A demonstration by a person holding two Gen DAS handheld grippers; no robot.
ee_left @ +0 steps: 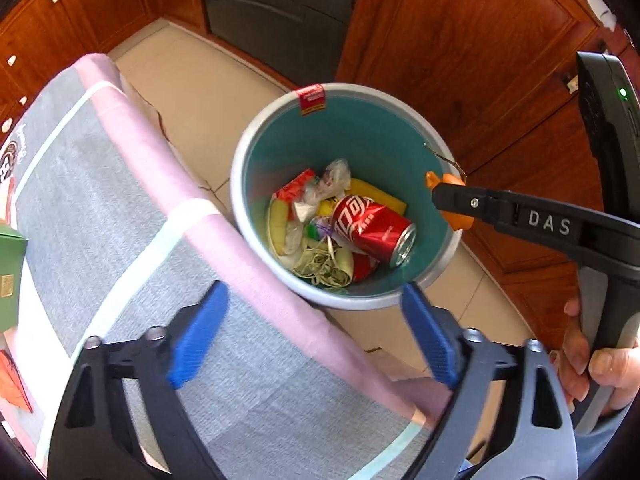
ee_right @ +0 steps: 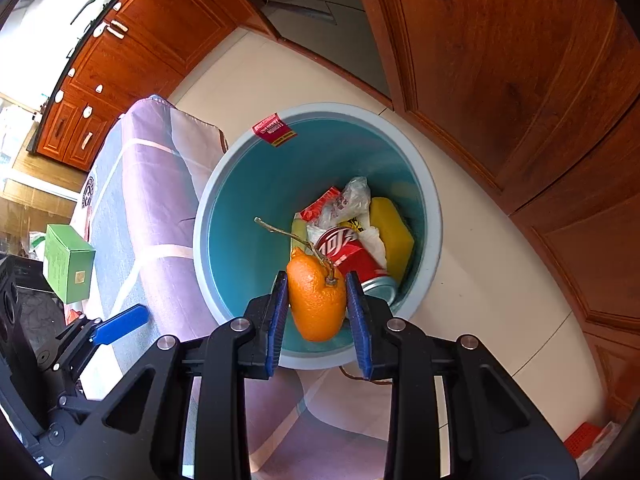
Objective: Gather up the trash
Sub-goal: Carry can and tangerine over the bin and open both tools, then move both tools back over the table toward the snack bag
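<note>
Left wrist view: the left gripper [ee_left: 316, 332] stands wide, released, nothing between its blue pads [ee_left: 430, 336]. Ahead of it and below, beyond the edge of a grey-and-pink cloth [ee_left: 132, 216], sits the bin [ee_left: 352, 300], teal inside with a pale rim. In it lie a red can [ee_left: 374, 228] with white script, a yellow sponge [ee_left: 378, 196], crumpled clear plastic [ee_left: 332, 184], a red wrapper [ee_left: 296, 188] and pale shredded strips [ee_left: 320, 264]. A red sticker [ee_left: 312, 98] hangs over the far rim; its print is too small to read. To the right of the left gripper, the right gripper [ee_left: 450, 200] reaches over the bin's rim, its arm marked "DAS", with only slivers of the orange peel [ee_left: 456, 179] and a thin stalk showing past the finger. A hand [ee_left: 600, 364] holds its handle, cut by the frame. A green box [ee_left: 10, 276] is cut off at the left.

Right wrist view: the right gripper [ee_right: 316, 304] is clenched on the peel [ee_right: 318, 304], a bright dimpled piece with a woody stalk, held over the bin [ee_right: 434, 220] at its near rim. The peel hides part of the can [ee_right: 356, 258], so its script reads only in part. The sticker [ee_right: 274, 130] is again unreadable. The left gripper's [ee_right: 120, 324] one visible pad lies to the left over the cloth [ee_right: 156, 200], near the box [ee_right: 68, 264].
</note>
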